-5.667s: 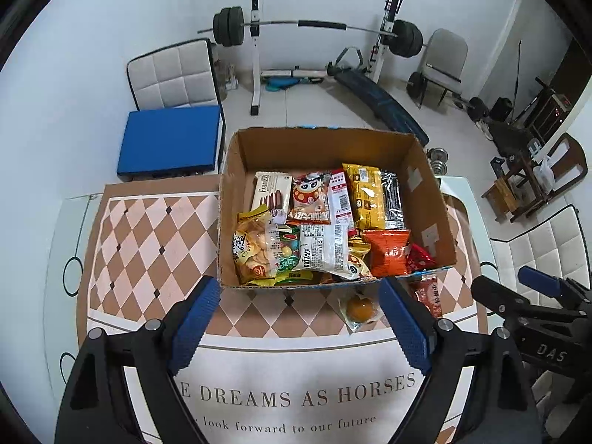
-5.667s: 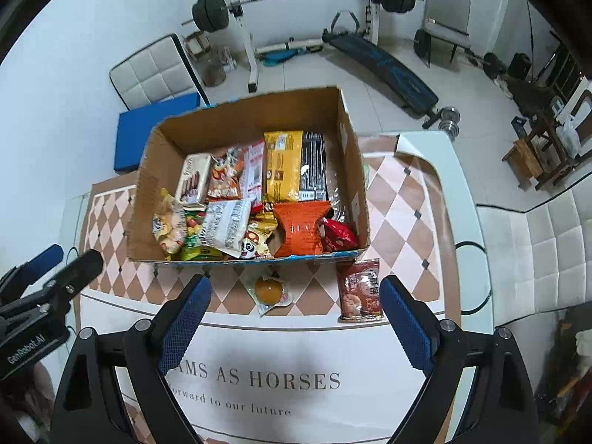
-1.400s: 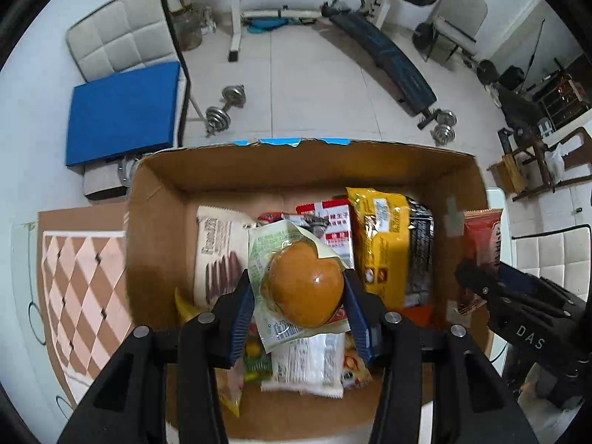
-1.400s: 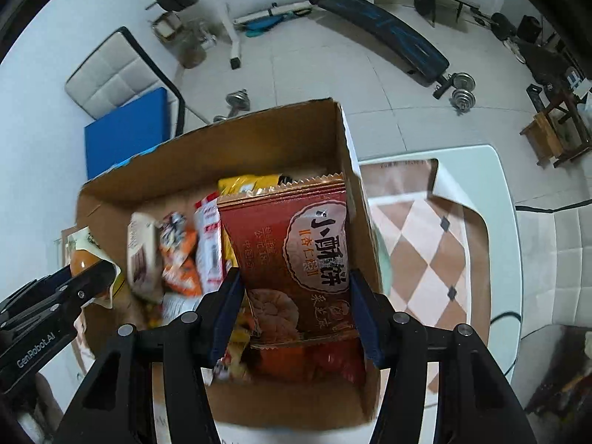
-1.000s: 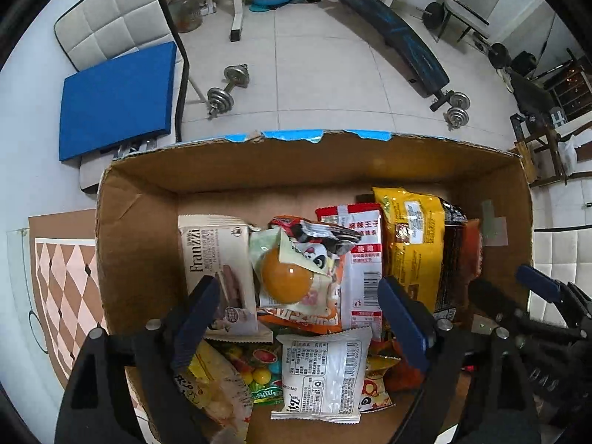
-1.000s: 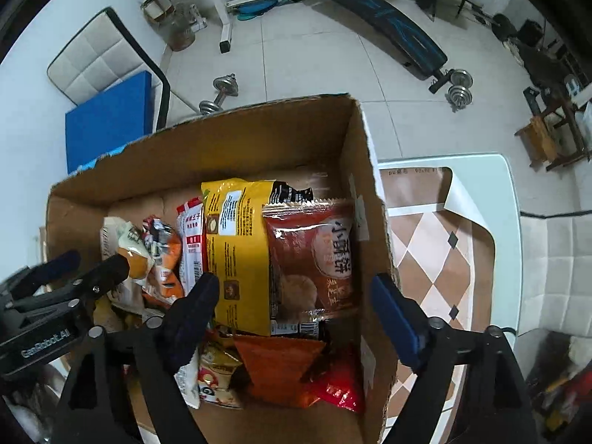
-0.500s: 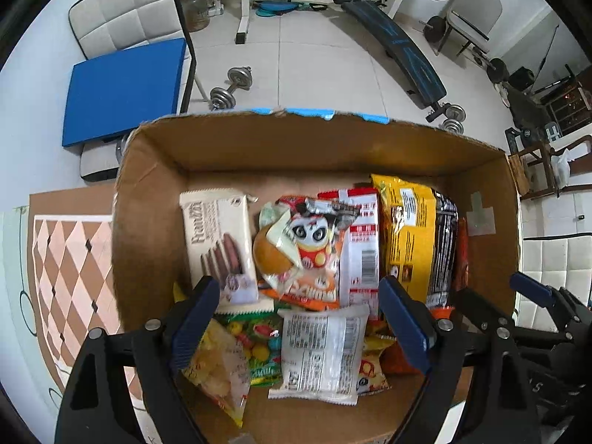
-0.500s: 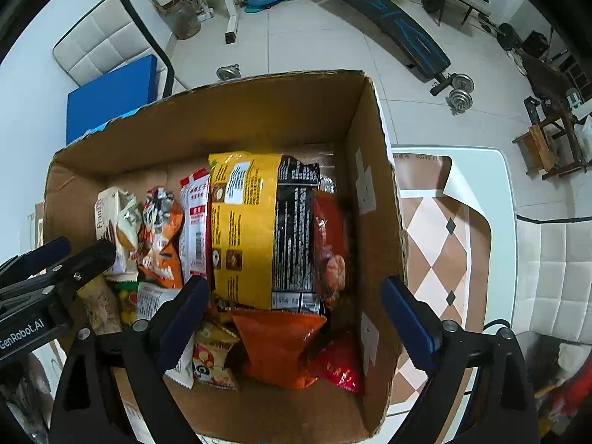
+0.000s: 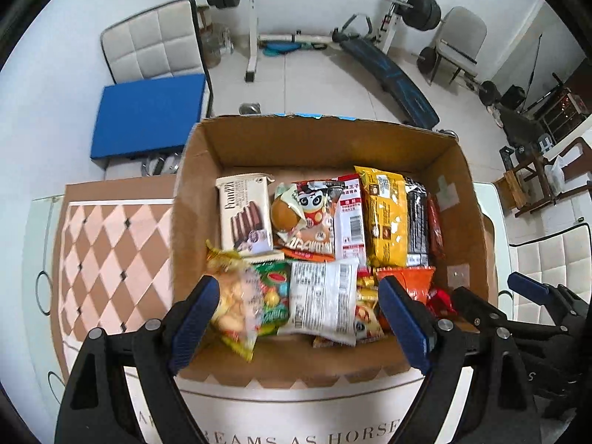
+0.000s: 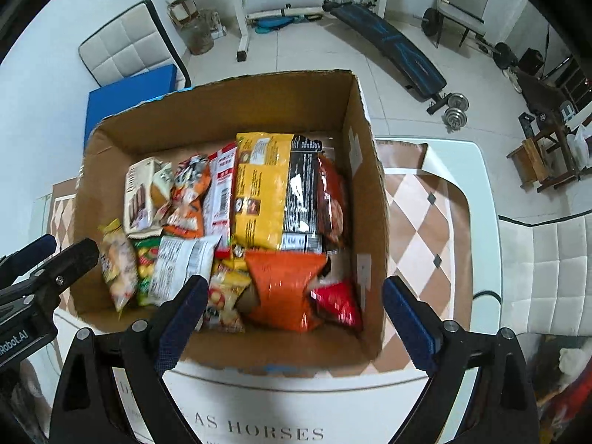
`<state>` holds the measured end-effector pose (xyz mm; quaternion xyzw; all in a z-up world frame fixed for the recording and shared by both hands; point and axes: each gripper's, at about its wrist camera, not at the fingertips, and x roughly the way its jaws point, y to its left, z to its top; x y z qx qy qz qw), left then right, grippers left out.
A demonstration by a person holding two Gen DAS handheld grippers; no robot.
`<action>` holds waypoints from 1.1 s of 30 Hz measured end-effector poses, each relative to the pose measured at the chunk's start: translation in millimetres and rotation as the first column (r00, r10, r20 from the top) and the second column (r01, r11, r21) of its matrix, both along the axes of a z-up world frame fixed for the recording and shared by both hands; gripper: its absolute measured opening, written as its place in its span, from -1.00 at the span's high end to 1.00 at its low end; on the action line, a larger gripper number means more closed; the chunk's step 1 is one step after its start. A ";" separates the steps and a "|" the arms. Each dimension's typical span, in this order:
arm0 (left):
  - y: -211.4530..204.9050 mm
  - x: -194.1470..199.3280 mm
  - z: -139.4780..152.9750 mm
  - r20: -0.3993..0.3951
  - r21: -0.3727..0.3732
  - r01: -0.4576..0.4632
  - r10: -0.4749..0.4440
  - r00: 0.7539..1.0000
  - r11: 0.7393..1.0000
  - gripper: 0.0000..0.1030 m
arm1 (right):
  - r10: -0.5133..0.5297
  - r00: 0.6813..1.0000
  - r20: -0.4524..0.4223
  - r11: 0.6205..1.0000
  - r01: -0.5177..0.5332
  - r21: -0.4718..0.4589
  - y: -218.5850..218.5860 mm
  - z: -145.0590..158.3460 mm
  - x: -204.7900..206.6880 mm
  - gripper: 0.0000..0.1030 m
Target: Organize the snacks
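Observation:
A cardboard box (image 9: 455, 170) on the table holds several snack packets. The wrapped orange bun (image 9: 284, 215) lies on the panda packet near the box's middle. The red-brown cracker packet (image 10: 332, 203) stands wedged against the right wall, next to the yellow-black packet (image 10: 262, 203). The box also shows in the right wrist view (image 10: 364, 192). My left gripper (image 9: 299, 307) is open and empty above the box's front edge. My right gripper (image 10: 292, 307) is open and empty above the box's front right.
The table carries a brown-and-pink diamond cloth (image 9: 100, 244) with a white lettered band (image 10: 259, 433). Behind it stand a blue-seated chair (image 9: 148, 114), a barbell rack (image 9: 255, 18) and a bench (image 9: 392, 77). A white chair (image 10: 547, 270) is at the right.
Both grippers opened and dropped their packets into the box: the bun in the middle, the cracker packet at the right wall. Both have since drawn back toward the box's front edge.

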<state>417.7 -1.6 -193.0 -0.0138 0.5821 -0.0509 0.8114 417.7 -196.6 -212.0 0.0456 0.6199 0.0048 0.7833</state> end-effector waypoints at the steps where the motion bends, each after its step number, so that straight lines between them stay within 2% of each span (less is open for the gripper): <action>1: 0.3 -9.1 4.9 0.014 -0.003 -0.001 0.001 1.000 1.000 -0.71 | -0.001 1.000 0.013 1.000 0.001 -0.002 0.4 5.1 -7.6 -0.88; 9: 3.3 -69.6 39.5 0.097 -0.005 -0.007 0.007 0.995 1.000 -0.71 | -0.008 0.993 0.119 1.000 0.008 0.005 -4.2 56.1 -73.9 -0.88; 19: 5.7 -155.4 95.9 0.225 0.006 -0.007 0.005 0.974 1.000 -0.71 | -0.010 0.970 0.244 1.000 0.006 0.018 -7.9 120.3 -163.3 -0.88; 28: 11.6 -217.0 133.4 0.308 0.008 -0.033 0.029 0.951 0.999 -0.71 | -0.010 0.939 0.343 1.000 0.005 0.015 -7.1 174.1 -235.1 -0.88; 33: 8.8 -248.0 155.7 0.382 0.033 -0.036 0.021 0.924 0.999 -0.71 | -0.004 0.919 0.395 1.000 0.004 0.000 -7.1 201.0 -268.1 -0.88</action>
